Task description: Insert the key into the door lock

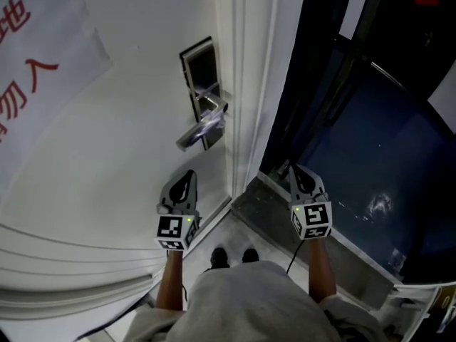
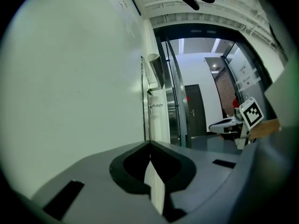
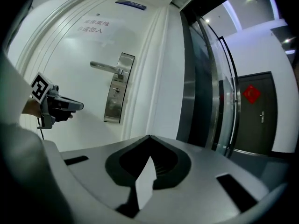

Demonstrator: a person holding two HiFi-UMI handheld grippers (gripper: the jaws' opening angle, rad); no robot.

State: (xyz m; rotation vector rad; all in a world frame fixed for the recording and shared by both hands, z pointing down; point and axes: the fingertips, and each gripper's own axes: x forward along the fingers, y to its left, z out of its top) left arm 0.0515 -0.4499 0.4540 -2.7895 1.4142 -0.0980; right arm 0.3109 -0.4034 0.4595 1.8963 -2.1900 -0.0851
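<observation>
On the white door (image 1: 121, 134) sits the lock plate (image 1: 201, 84) with a silver lever handle (image 1: 203, 128); both also show in the right gripper view, plate (image 3: 114, 94) and handle (image 3: 105, 67). My left gripper (image 1: 187, 184) points at the door below the handle, jaws shut with nothing between them (image 2: 149, 143). My right gripper (image 1: 296, 173) is off to the right by the door frame, shut and empty (image 3: 149, 136). Each gripper sees the other: the left gripper (image 3: 77, 105), the right gripper (image 2: 215, 126). No key shows in any view.
A dark glass panel (image 1: 370, 141) stands right of the white door frame (image 1: 246, 84), with a metal threshold (image 1: 278, 212) at its foot. A sign with red characters (image 1: 21, 63) hangs on the door. A dark far door (image 3: 254, 111) lies beyond the glass.
</observation>
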